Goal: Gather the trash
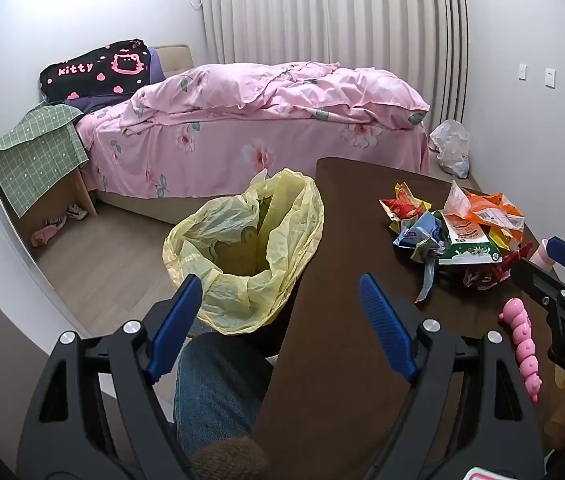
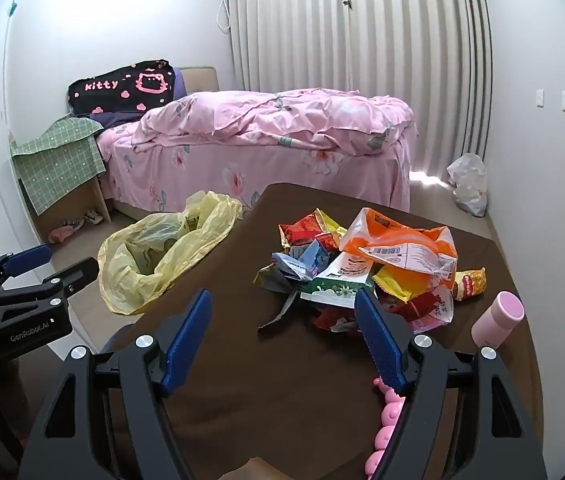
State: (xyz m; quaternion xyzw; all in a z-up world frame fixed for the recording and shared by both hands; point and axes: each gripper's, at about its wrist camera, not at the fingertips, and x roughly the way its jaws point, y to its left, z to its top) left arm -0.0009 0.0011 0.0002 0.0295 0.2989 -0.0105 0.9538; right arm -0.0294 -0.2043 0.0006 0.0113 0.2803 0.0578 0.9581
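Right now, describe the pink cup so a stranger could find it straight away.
Start at the dark brown table in front of the pink bed. Right of the wrapper pile, near the table's right edge, is the pink cup: a smooth, plain cylinder, unlike the crumpled printed wrappers.

I saw crumpled snack wrappers heaped on the brown table; a yellow bag (mouth open) stood beside it.

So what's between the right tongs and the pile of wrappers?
Only bare brown table. In the right wrist view the open right tongs sit just short of the wrapper pile, with nothing between them.
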